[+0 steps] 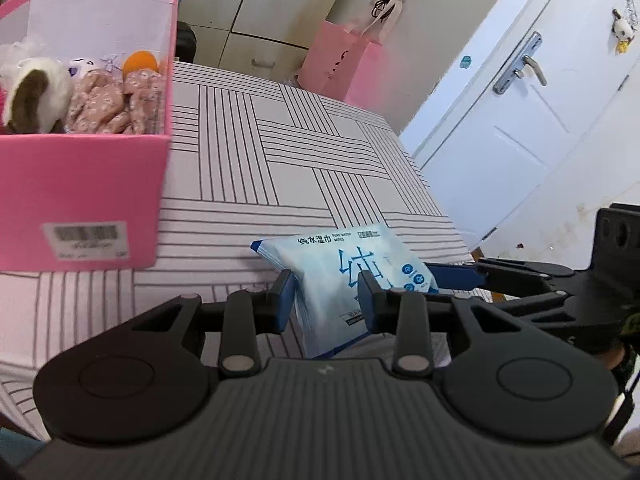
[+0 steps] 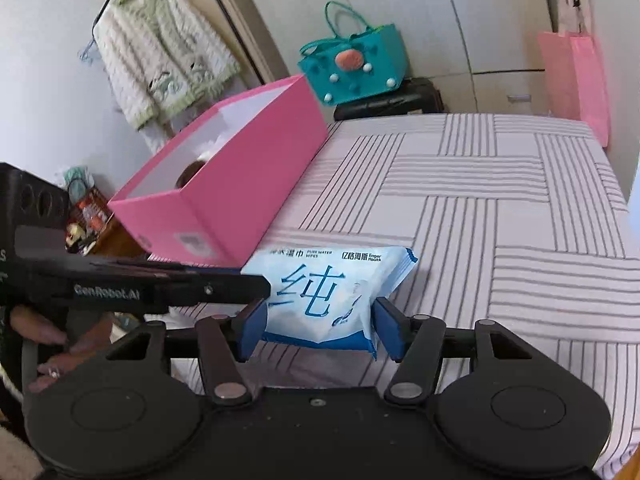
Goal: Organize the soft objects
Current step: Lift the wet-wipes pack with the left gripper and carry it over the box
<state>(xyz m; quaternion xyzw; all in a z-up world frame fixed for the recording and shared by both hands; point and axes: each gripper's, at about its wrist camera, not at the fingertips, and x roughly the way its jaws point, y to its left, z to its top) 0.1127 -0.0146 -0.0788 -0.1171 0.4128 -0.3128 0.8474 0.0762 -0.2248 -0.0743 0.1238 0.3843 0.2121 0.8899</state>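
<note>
A blue-and-white pack of wet wipes lies on the striped bed near its front edge. My left gripper has its blue pads on both sides of the pack's near end and pinches it. My right gripper straddles the pack's other end with its pads against the sides. Each gripper shows in the other's view, the right one from the right, the left one from the left. A pink box stands on the bed to the left, holding plush toys and floral cloth.
The bed has a white sheet with grey stripes. A pink paper bag stands at its far side, and a teal bag on a black case. A white door is to the right.
</note>
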